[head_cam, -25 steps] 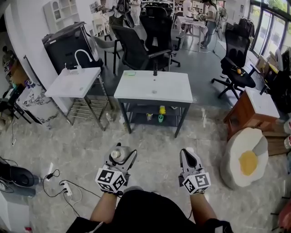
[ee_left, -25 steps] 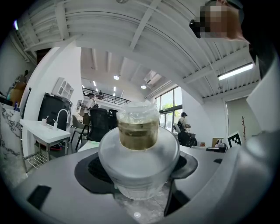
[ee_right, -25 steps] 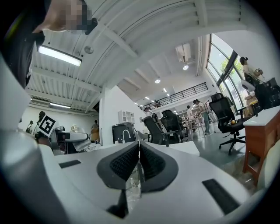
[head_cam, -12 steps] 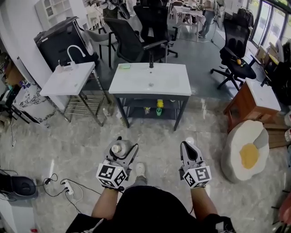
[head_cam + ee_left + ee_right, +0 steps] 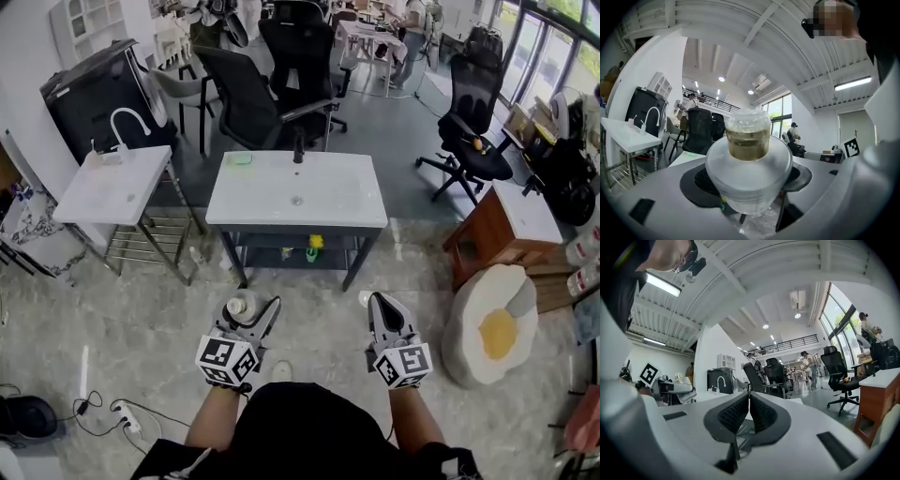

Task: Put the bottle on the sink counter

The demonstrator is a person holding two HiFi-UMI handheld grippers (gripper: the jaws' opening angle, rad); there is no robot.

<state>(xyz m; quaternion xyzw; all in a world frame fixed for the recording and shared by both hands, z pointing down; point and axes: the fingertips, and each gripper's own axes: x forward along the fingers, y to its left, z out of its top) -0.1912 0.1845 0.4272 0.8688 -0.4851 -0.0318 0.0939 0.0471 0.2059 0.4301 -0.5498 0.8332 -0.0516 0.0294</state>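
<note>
My left gripper (image 5: 246,317) is shut on a clear plastic bottle (image 5: 240,307) with a pale cap, held upright above the floor. In the left gripper view the bottle (image 5: 747,161) fills the middle between the dark pads. My right gripper (image 5: 382,312) is shut with nothing in it; its pads (image 5: 759,411) touch each other. The sink counter (image 5: 296,189), a white top with a black tap on a dark frame, stands ahead of both grippers, about a step away. It also shows past the bottle as a pale slab, the counter (image 5: 689,157).
A second white sink stand (image 5: 111,184) with a curved white tap is at the left. Black office chairs (image 5: 246,98) stand behind the counter. A wooden side table (image 5: 503,232) and an egg-shaped cushion (image 5: 491,324) are at the right. Cables and a power strip (image 5: 122,418) lie on the floor at lower left.
The view has advanced toward the sink counter, which sits lower and nearer in the head view. Both grippers keep their poses, the left still holding the bottle.
</note>
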